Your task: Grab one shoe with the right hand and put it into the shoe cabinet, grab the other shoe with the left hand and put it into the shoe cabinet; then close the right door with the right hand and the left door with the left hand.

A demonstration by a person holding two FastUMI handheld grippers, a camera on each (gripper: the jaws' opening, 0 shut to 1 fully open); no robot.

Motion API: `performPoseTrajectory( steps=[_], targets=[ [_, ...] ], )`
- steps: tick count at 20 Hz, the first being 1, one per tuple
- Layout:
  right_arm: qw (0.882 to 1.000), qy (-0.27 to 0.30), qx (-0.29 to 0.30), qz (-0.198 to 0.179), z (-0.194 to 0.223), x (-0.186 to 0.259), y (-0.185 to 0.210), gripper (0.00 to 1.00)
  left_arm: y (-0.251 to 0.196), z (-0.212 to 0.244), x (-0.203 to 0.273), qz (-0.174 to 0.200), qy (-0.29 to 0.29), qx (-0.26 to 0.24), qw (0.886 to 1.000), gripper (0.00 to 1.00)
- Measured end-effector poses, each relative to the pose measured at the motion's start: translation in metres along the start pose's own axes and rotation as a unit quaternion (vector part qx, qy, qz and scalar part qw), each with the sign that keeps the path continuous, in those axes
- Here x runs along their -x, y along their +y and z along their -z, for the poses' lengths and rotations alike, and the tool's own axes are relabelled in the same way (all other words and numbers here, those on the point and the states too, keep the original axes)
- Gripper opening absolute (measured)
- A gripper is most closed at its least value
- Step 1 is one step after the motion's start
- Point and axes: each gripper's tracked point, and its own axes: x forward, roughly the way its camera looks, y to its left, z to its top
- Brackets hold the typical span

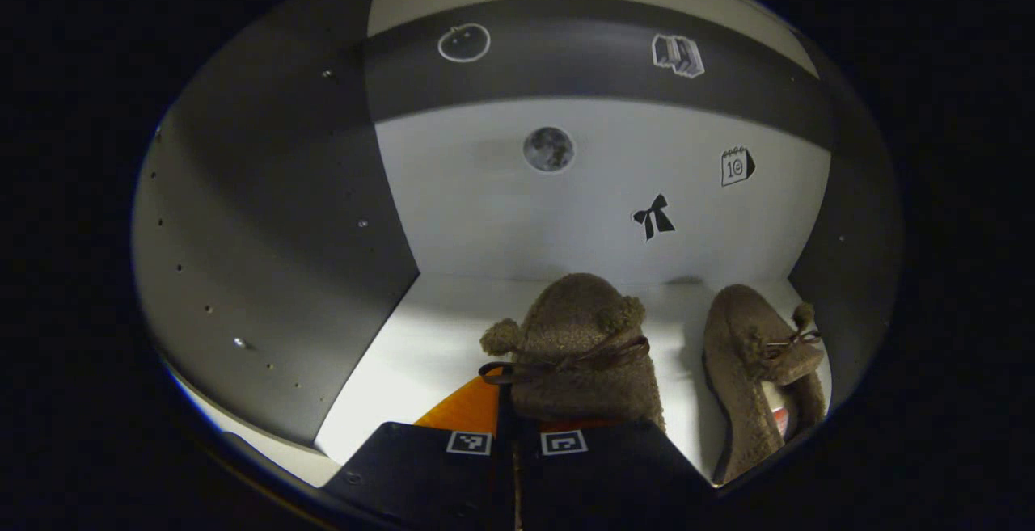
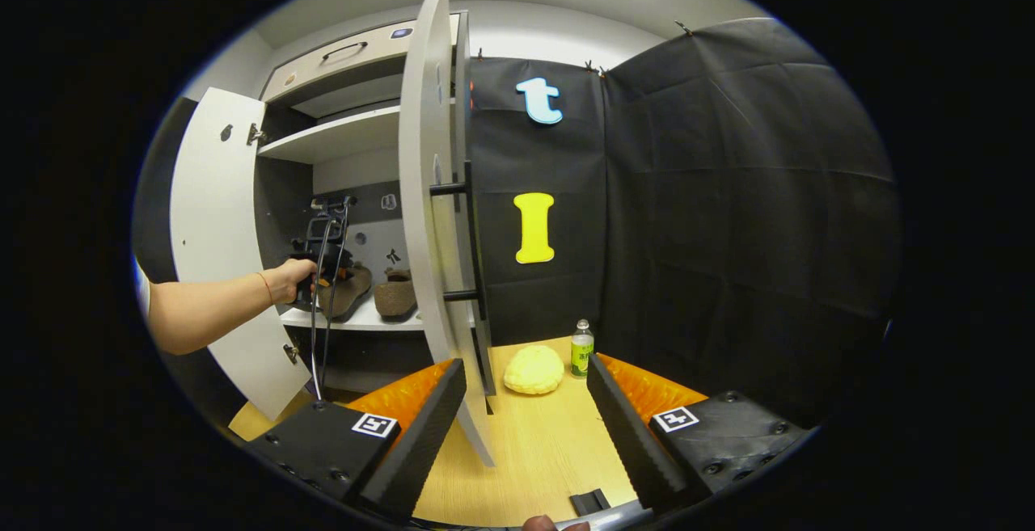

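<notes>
Inside the shoe cabinet [image 2: 356, 139], the left gripper [image 1: 515, 438] looks clenched on the heel of a fuzzy shoe [image 1: 578, 353] resting on the shelf [image 1: 420, 345] – though the contact is hidden – beside the other shoe [image 1: 756, 369]. Both seem light, soft and squashy – best pinched at the heel rim. The right gripper [image 2: 525, 422] hangs released, straddling the right door [image 2: 424, 191]'s edge

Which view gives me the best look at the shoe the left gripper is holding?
The left gripper view: the held shoe sits close, just ahead of the left gripper, on the shelf. The right gripper view shows it small and distant, partly behind the hand.
</notes>
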Motion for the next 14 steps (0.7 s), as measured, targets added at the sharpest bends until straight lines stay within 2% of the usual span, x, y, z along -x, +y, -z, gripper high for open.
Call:
performPoseTrajectory(
  steps=[4, 9, 10, 11, 13, 14],
  targets=[
    [1.000, 0.000, -0.004, 0.014, -0.002, -0.004, -0.011, 0.99, -0.001, -0.001, -0.012, -0.014, 0.005, -0.023, 1.000, 0.07],
    [1.000, -0.003, -0.006, 0.011, -0.003, -0.003, -0.012, 0.98, 0.004, 0.001, 0.000, -0.021, 0.017, -0.038, 0.999, 0.10],
    [1.000, -0.003, -0.006, 0.010, -0.003, -0.003, -0.012, 0.98, 0.004, 0.001, 0.005, -0.016, 0.014, -0.034, 0.999, 0.23],
    [1.000, -0.005, -0.008, 0.009, -0.004, -0.003, -0.012, 0.98, 0.003, 0.000, 0.010, -0.010, 0.010, -0.032, 0.999, 0.26],
    [1.000, -0.006, -0.012, 0.006, -0.004, -0.002, -0.011, 0.98, 0.005, 0.000, 0.022, -0.006, 0.000, -0.037, 0.999, 0.39],
    [1.000, -0.007, -0.013, 0.004, -0.005, -0.002, -0.011, 0.98, 0.005, 0.000, 0.029, -0.002, -0.007, -0.038, 0.999, 0.51]
  ],
)
